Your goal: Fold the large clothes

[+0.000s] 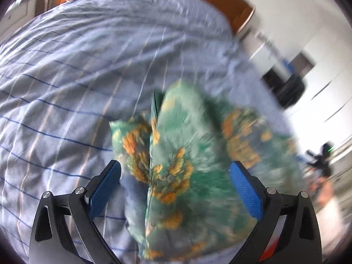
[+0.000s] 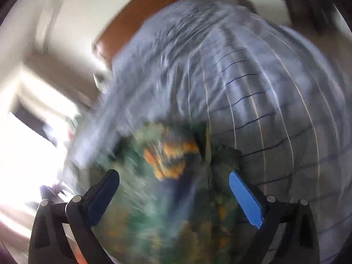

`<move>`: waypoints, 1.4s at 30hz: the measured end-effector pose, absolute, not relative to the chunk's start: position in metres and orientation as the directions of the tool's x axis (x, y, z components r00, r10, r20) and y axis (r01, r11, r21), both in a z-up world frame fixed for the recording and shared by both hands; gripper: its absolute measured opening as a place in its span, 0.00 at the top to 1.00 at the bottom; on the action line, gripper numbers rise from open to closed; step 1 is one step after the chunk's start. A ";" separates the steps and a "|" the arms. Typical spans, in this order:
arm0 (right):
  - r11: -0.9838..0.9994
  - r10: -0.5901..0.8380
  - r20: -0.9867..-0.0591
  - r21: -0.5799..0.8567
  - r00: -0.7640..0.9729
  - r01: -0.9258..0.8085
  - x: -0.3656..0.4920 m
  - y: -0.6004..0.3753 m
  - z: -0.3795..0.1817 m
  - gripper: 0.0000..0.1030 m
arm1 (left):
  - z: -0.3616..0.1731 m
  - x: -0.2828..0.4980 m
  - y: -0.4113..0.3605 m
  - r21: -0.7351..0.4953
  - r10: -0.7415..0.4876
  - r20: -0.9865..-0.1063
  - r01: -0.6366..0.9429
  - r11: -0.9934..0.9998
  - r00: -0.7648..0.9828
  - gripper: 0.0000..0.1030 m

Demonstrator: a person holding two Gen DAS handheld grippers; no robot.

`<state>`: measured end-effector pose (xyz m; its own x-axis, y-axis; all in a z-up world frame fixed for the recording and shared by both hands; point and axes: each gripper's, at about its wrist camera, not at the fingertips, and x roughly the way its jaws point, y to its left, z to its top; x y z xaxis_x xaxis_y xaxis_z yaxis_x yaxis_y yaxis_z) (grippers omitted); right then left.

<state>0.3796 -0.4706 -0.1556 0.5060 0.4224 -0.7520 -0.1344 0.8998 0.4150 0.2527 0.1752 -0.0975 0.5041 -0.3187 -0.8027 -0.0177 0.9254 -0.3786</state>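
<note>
The left gripper [image 1: 175, 176] stands with its blue pads spread wide, one on each side of the green garment [image 1: 187, 167] with orange flowers, and neither pad presses on the cloth. The garment lies on the striped blue bedcover [image 1: 66, 77], bunched into a long shape with a raised fold running away from the camera toward the wooden headboard [image 1: 239, 11]. Further right in that view, a blurred floor and dark furniture show beyond the bed's edge.

In the right wrist view the right gripper [image 2: 173, 180] is spread just as wide over the same garment [image 2: 167, 158], again with nothing pinched between its pads; the picture is heavily smeared, so the cloth's edges there cannot be made out.

Judging from this, a fold has been laid down and let go, and the step in hand is the release between folds. The next move likely calls for finding a clean edge or corner on each side, closing on both together, and lifting evenly so the soft cloth does not slump or drag the bedcover along.
</note>
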 end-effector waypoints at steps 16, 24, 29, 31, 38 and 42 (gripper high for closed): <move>0.987 -0.049 -0.660 -0.145 0.750 -0.064 0.393 -0.395 -0.096 0.88 | -0.064 0.316 0.107 0.005 0.107 -0.720 -0.148 0.989 0.686 0.91; 0.998 -0.042 -0.774 -0.068 0.632 -0.018 0.414 -0.401 -0.223 0.87 | -0.171 0.316 0.123 0.000 0.119 -0.762 -0.184 0.983 0.636 0.84; 0.998 -0.046 -0.750 -0.060 0.659 0.001 0.412 -0.398 -0.234 0.85 | -0.178 0.316 0.125 -0.012 0.109 -0.747 -0.177 0.984 0.656 0.83; 0.999 -0.035 -0.748 -0.046 0.663 0.001 0.410 -0.401 -0.233 0.85 | -0.179 0.311 0.124 -0.010 0.112 -0.738 -0.177 0.984 0.666 0.83; 0.999 -0.026 -0.746 -0.033 0.665 0.002 0.413 -0.404 -0.234 0.84 | -0.180 0.313 0.123 -0.047 0.087 -0.726 -0.176 0.983 0.682 0.83; 1.000 -0.023 -0.745 -0.030 0.666 0.001 0.413 -0.405 -0.234 0.84 | -0.180 0.312 0.124 -0.054 0.081 -0.725 -0.175 0.983 0.684 0.83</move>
<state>0.4126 -0.4045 -0.2340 0.6663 -0.0231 -0.7454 0.0013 0.9996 -0.0298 0.3116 0.1241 -0.1796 0.6841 0.0815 -0.7248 -0.1746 0.9831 -0.0543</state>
